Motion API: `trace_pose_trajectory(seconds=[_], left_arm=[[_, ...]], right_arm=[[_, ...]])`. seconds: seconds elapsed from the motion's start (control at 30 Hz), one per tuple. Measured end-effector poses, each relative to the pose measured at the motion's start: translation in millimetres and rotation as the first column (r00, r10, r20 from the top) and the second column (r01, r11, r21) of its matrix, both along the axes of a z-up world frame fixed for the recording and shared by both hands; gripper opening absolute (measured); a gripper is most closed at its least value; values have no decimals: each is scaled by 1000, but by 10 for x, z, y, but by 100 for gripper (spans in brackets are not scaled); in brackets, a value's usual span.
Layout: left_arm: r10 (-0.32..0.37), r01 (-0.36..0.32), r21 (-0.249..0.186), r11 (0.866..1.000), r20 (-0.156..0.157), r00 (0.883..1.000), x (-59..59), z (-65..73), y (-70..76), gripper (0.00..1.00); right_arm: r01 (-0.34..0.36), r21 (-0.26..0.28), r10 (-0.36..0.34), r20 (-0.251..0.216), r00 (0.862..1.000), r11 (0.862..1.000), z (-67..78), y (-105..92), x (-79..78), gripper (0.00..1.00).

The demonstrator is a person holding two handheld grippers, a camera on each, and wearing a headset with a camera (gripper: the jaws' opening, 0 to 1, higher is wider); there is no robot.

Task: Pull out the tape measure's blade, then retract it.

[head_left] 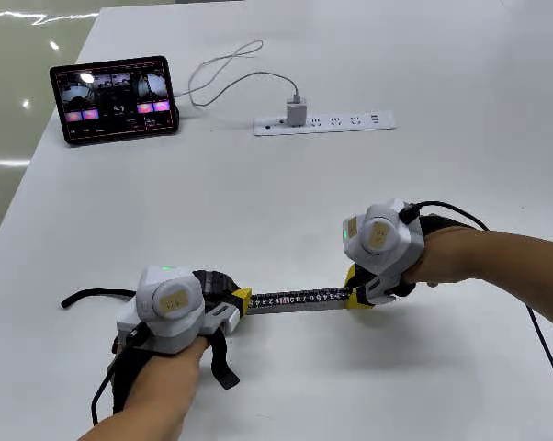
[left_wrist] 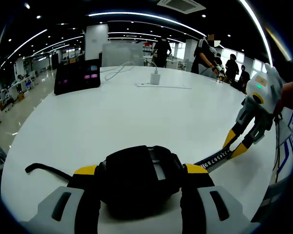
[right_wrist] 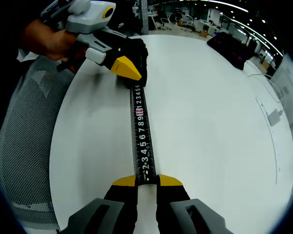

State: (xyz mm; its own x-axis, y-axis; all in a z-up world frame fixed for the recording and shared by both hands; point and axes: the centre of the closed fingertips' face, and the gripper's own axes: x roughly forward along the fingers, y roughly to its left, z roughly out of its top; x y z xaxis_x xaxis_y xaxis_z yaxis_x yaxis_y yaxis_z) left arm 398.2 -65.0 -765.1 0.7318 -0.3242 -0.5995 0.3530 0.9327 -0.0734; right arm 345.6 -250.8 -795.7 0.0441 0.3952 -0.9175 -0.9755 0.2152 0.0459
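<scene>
Head view: left gripper (head_left: 229,296) clamps tape measure (head_left: 212,280), right gripper (head_left: 357,292) blade (head_left: 299,299).

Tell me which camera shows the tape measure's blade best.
The right gripper view: the blade runs straight up the middle, numbers readable. The head view shows it small; the left gripper view, a short stretch.

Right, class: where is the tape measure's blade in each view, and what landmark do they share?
Head view: blade lower centre, between left gripper and right gripper.
Left gripper view: right of centre, slanting from the black case.
Right gripper view: up the middle, jaws to black case.
Shared landmark: the white charger.
</scene>
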Motion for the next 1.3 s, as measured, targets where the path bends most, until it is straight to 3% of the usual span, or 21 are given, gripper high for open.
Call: trace_pose_trajectory(seconds=[1.3], left_arm=[[0, 0, -7, 1000, -7, 1000, -5, 1, -5, 62]], right_arm=[[3, 14, -3, -3, 1000, 1000, -1, 139, 20, 10]])
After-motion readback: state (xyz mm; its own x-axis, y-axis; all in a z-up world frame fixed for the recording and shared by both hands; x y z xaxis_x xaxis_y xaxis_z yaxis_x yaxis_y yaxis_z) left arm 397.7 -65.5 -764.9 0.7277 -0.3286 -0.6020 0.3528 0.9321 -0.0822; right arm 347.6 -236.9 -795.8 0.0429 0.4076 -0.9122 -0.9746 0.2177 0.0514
